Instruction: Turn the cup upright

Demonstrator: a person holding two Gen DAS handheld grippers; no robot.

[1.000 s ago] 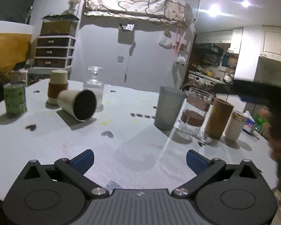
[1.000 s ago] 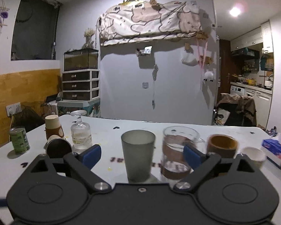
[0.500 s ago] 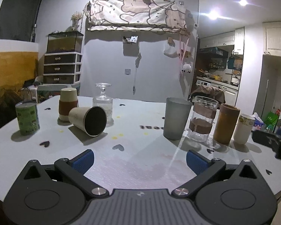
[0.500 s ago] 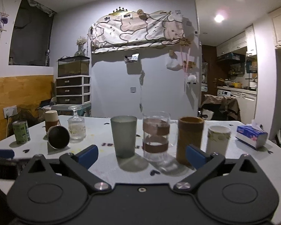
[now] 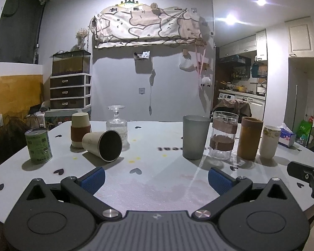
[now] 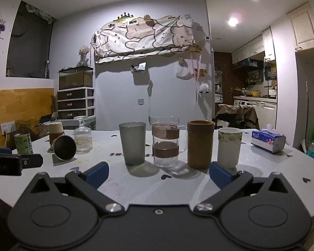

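Table (image 5: 157, 188); tipped cup (image 5: 102, 145) empty; glasses upright.

Both wrist views levelled out and drew back over the table (image 5: 161, 188): the left gripper (image 5: 156, 178) tipped up from looking down, the right gripper (image 6: 158, 173) retreated from the grey tumbler (image 6: 133, 143), and each gripper's tip came into the other's side edge

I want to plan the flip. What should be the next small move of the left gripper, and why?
Probably move the open left gripper forward and leftward to the tipped cup. It lies on its side on the table, mouth facing the camera, and nothing is held yet.
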